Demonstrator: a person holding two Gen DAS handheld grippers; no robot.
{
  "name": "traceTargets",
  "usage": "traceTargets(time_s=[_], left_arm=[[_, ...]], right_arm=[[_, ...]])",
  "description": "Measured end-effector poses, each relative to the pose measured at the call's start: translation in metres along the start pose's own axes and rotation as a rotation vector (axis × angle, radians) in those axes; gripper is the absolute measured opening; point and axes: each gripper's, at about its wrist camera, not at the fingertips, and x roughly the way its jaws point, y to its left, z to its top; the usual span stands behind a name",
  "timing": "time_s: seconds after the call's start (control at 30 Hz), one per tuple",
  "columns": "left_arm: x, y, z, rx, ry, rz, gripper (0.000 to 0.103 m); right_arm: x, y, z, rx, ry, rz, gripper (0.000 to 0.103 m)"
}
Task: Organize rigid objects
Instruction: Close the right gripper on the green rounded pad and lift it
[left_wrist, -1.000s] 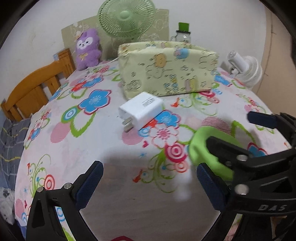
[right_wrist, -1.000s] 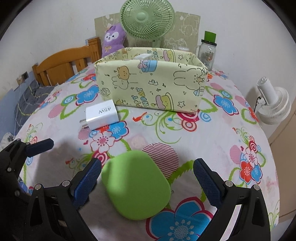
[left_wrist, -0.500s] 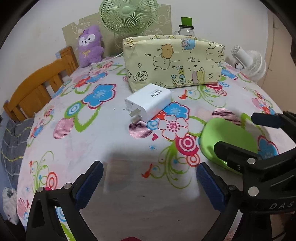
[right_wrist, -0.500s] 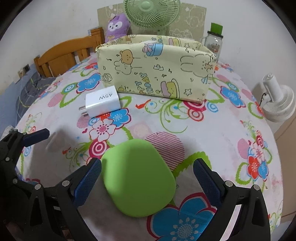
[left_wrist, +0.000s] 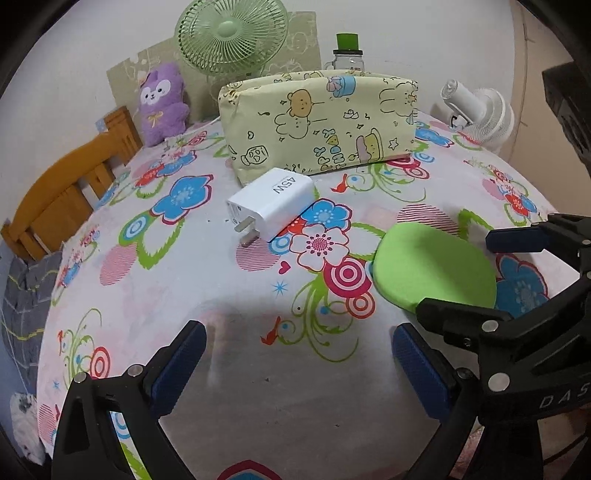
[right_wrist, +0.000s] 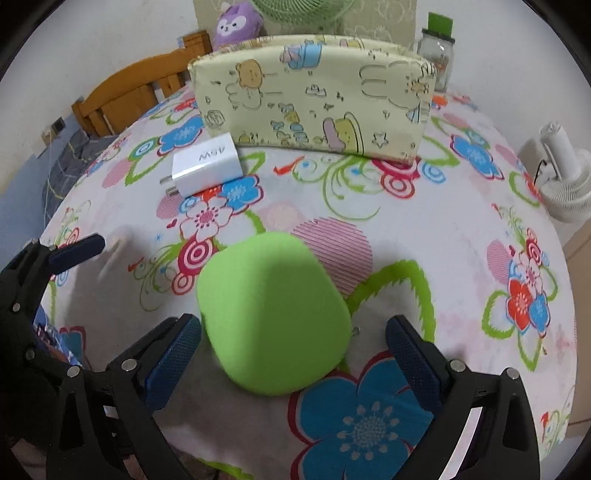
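Floral tablecloth (left_wrist: 155, 295); charger (left_wrist: 273, 203) marked "45W"

Both tools are built alike. The left gripper (left_wrist: 300, 363) has a black, angular plastic frame whose two arms spread in a V, each tipped with a dark blue pad of fine cross-hatched texture. Small round silver screws dot the arms. The right gripper (right_wrist: 293, 363) shows the same black frame, blue pads and silver screws. Pale lettering on its side, cut by the left camera's edge, seems to read "DAS".
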Motion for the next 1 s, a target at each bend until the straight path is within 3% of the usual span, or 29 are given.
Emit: traceTargets(time_s=[0.37, 0.47, 0.57, 0.67, 0.87, 1.0], left_arm=[[0.006, 0.011, 0.004, -0.063, 0.038, -0.016, 0.102], [0.009, 0.020, 0.005, -0.107, 0.053, -0.012, 0.102], [0.010, 0.026, 0.005, -0.133, 0.061, -0.039, 0.102], [0.010, 0.025, 0.006, -0.126, 0.060, -0.028, 0.102], [0.006, 0.013, 0.005, -0.058, 0.042, -0.017, 0.102], [0.000, 0.006, -0.001, -0.007, 0.049, -0.057, 0.102]], right_arm=[[0.005, 0.000, 0.010, 0.008, -0.018, 0.019, 0.100], [0.007, -0.002, 0.013, 0.022, -0.032, -0.007, 0.097], [0.007, -0.008, 0.018, 0.063, -0.067, -0.085, 0.095], [0.007, -0.011, 0.021, 0.081, -0.076, -0.105, 0.093], [0.001, 0.003, 0.017, -0.020, -0.073, -0.087, 0.093], [-0.003, 0.008, 0.010, -0.071, -0.061, -0.061, 0.093]])
